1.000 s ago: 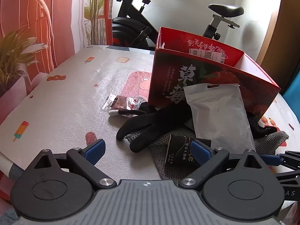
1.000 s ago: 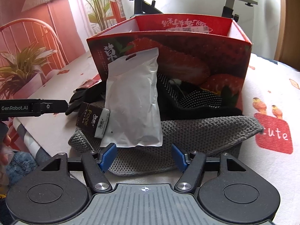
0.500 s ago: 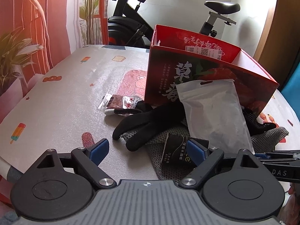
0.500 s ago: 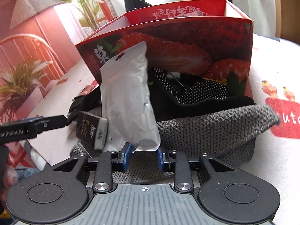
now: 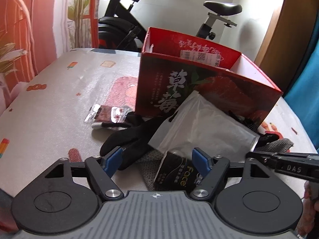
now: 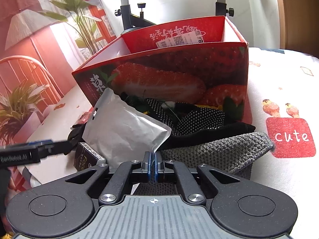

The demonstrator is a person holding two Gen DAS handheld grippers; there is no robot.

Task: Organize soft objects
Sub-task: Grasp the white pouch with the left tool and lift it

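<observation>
One red cardboard strawberry box point(image 6: 165, 75), open top, upper centre in both views; only inner walls and a barcode label visible, contents can't be seen.

Right gripper point(image 6: 152, 164), bottom centre: jaws clamped tight on the lower corner of the white foil pouch point(image 6: 121, 127), which tilts up-left against the box front.

Left gripper point(image 5: 157, 160), bottom centre: jaws closing, partly open, pads not pressing anything. Between them sit the black "Face" sachet point(image 5: 175, 172) and the black fabric glove point(image 5: 127, 139).

Counts on the patterned tablecloth point(image 5: 49, 99): one pouch, one black sachet, one grey knitted cloth point(image 6: 215, 151) under the pile, one dotted black glove point(image 6: 199, 119) by the box, one clear snack wrapper point(image 5: 107, 114) centre left.
</observation>
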